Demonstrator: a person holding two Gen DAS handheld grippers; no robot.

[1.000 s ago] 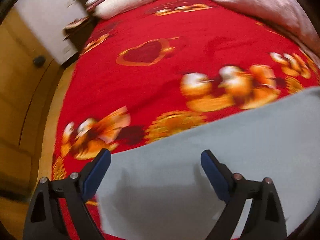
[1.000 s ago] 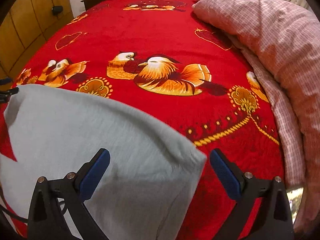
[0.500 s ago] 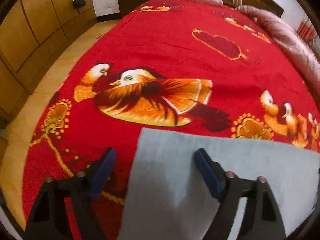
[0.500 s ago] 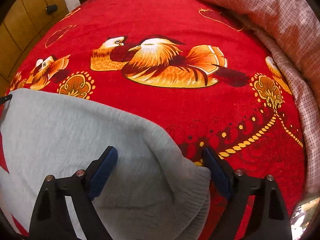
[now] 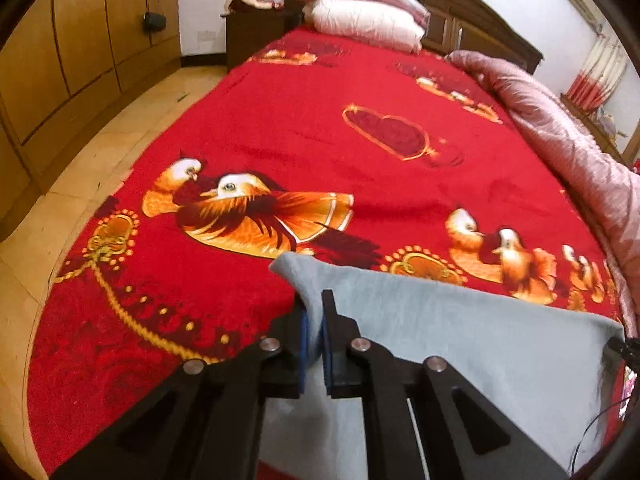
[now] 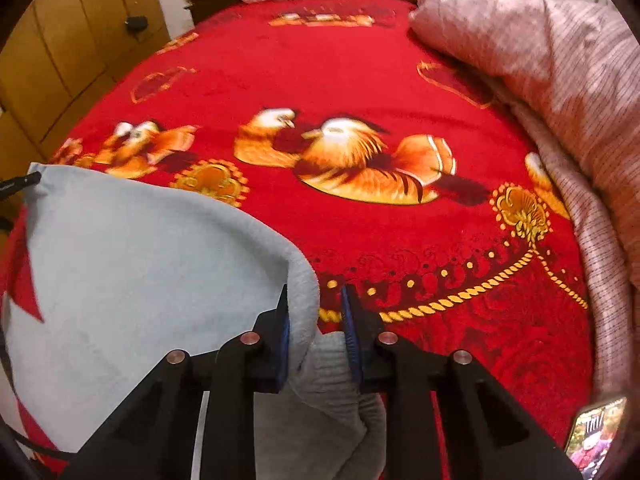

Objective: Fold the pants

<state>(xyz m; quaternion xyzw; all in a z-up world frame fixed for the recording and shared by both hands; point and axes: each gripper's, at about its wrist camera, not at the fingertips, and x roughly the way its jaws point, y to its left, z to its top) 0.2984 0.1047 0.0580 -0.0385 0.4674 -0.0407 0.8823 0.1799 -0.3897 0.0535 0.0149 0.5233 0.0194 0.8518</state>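
Red duck-print bed [image 5: 320, 128] fills the room; grey pants [image 5: 460, 340] lie at its 6 o'clock end, each corner clamped by left hand-held gripper [image 5: 314, 320] and right hand-held gripper [image 6: 314, 320]. Folding looks barely begun.

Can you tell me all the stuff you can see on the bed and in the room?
pants: one, light grey, at the near end of the bed, pinched at two corners
bedspread: one, red with orange ducks and hearts, covering the bed
quilt: one, pink, bunched along the bed's right side
pillows: two stacked, white and pink-striped, at the headboard
headboard: one, dark wood, far end
nightstand: one, dark, left of the pillows
wardrobe: one, yellow-brown wood, left wall
phone: one, lit screen, lower right corner by the quilt
left gripper: black with blue pads, shut on the pants
right gripper: black with blue pads, shut on the pants' ribbed edge
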